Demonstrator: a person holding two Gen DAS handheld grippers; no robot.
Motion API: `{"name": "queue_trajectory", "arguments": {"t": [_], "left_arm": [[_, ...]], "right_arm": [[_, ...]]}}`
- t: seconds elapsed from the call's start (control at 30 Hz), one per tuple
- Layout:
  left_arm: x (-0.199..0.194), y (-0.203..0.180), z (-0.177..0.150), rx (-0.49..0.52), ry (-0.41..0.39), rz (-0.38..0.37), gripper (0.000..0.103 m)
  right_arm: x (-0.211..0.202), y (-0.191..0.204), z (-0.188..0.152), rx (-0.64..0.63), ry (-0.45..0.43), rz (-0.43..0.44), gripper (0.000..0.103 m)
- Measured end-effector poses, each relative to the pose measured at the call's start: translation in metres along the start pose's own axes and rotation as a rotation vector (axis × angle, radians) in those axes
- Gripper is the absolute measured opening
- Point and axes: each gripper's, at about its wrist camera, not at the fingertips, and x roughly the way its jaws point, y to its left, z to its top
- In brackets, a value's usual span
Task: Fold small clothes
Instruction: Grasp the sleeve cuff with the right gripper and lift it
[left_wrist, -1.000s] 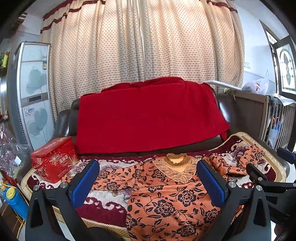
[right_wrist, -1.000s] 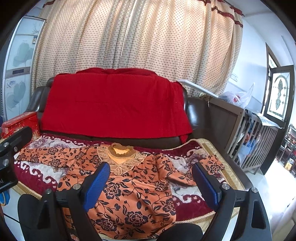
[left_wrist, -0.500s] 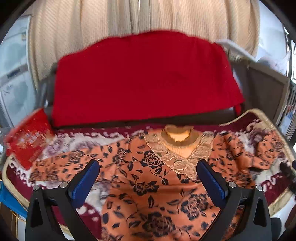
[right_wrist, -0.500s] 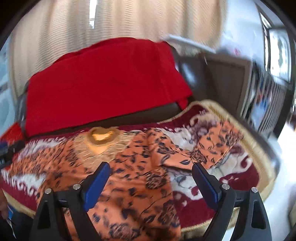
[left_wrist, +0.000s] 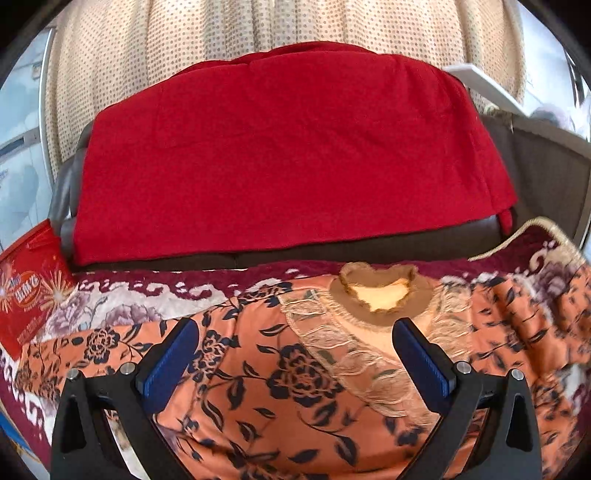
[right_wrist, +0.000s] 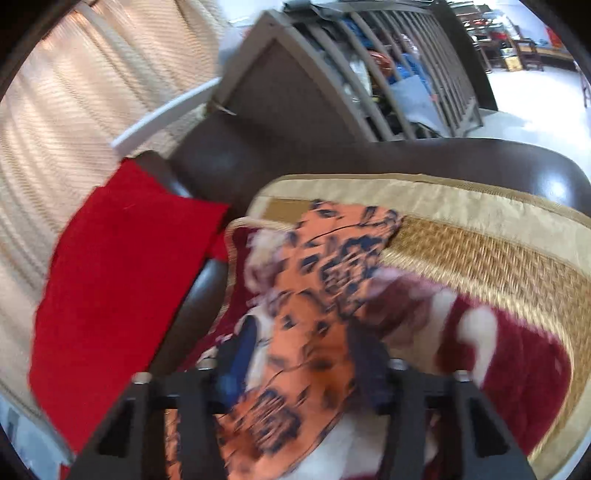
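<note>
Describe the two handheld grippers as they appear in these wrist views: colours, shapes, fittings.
The left gripper has two black angular finger arms with triangular cut-outs, each carrying a long blue ribbed pad and fixed with silver bolt heads. The right gripper is the same build: black frame, blue pads, silver bolts, though blurred here. No cables, markings, sleeves or hands show in either view.

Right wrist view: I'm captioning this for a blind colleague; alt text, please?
The right gripper is closing around an orange floral sleeve lying on a patterned sofa mat. A red blanket drapes the sofa back at left; the picture is motion-blurred.
</note>
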Motion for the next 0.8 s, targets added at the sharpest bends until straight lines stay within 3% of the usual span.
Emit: {"name": "queue_trajectory", "arguments": {"t": [0.3, 0.43, 0.7, 0.8], "left_arm": [[0.025, 0.019, -0.01, -0.033, 0.032, 0.039, 0.103], [0.03, 0.022, -0.01, -0.046, 0.039, 0.046, 0.103], [0.034, 0.029, -0.013, -0.048, 0.03, 0.075, 0.103], [0.033, 0.036, -0.013, -0.063, 0.026, 0.082, 0.103]], "right_arm": [[0.052, -0.01, 0.025, 0.03, 0.003, -0.073, 0.035], [0.068, -0.013, 0.03, 0.027, 0.008, -0.034, 0.008], [0.036, -0.002, 0.03, 0.078, -0.055, 0.201, 0.005], [0.03, 0.005, 0.026, 0.033, -0.024, 0.046, 0.01]]}}
